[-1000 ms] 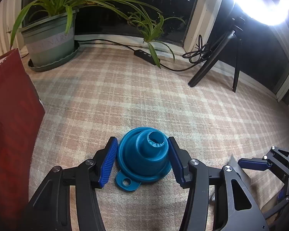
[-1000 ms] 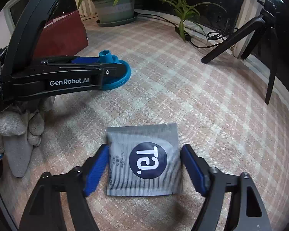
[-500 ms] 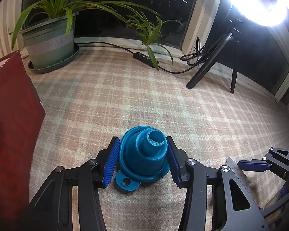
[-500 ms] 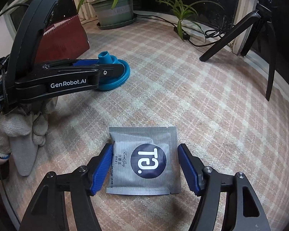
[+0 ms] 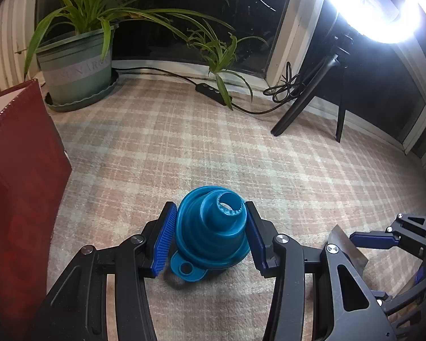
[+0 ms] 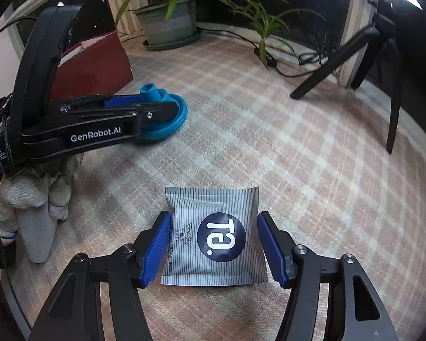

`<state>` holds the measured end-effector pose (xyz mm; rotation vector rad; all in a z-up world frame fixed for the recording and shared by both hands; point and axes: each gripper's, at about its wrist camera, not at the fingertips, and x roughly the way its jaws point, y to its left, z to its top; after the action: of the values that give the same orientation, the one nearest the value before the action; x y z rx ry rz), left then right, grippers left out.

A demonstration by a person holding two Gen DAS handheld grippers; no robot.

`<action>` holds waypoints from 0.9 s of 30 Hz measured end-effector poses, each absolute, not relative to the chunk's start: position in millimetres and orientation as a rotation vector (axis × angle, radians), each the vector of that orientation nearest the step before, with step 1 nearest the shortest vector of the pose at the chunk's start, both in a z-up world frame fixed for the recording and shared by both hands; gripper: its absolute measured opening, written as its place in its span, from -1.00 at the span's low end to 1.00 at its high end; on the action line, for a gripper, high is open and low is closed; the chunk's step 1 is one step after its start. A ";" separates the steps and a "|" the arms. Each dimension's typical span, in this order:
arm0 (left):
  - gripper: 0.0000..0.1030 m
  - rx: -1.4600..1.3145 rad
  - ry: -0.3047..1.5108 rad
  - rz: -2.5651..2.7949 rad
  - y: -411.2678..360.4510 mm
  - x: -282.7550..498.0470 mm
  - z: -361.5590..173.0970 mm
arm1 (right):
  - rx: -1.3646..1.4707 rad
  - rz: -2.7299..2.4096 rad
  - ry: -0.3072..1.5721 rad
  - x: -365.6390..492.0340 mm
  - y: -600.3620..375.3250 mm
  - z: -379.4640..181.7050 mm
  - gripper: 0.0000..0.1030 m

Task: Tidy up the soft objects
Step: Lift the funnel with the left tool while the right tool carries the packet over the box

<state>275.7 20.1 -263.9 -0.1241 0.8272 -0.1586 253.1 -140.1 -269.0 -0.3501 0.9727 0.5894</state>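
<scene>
2 claws work side by side on a plaid-patterned bench beneath a bright lamp. The left claw point(image 5: 210, 238) straddles a blue collapsible funnel point(image 5: 213, 233) that sits wide end down with its spout up; both ribbed blue pads lie against the funnel's sides, so the claw looks clamped on it, and the funnel's hanging tab pokes out toward the claw's base. From the right wrist camera the same left claw point(image 6: 156, 110) reaches in from the left — the funnel point(image 6: 167, 119) shows at its tip, well ahead and to the left of the right claw.

The right claw point(image 6: 213, 244) points down at a flat silver striped sachet point(image 6: 213, 238) printed with a dark round logo. The sachet lies on the bench between the 2 blue pads, and the jaws are closing on it; the left pad sits at the sachet's edge, while the right pad stands just beside its other edge — whether either pad presses yet cannot be told.

Below the left claw, a hand in a white knit glove point(image 6: 34, 193) is visible. Beyond both claws stand a dark red box point(image 5: 17, 193), a green potted plant point(image 5: 76, 68), a black cable with an inline switch point(image 5: 213, 91) and a black tripod point(image 5: 321, 91) carrying the lamp point(image 5: 369, 2).
</scene>
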 end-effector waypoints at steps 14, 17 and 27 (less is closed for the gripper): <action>-0.10 -0.142 0.772 -0.159 26.5 256.0 -223.1 | -0.377 0.598 0.898 237.5 -140.1 -232.4 0.11; -0.10 -0.149 0.758 -0.158 28.8 249.8 -210.3 | -0.380 0.600 0.878 233.9 -140.1 -220.5 0.11; -0.10 -0.153 0.679 -0.128 50.0 209.2 -150.5 | -0.386 0.636 0.802 219.6 -117.3 -178.2 0.11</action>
<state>209.2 50.0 -150.5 -0.1531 0.6788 -0.1276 219.6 -117.3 -178.2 -0.3858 0.8018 0.6361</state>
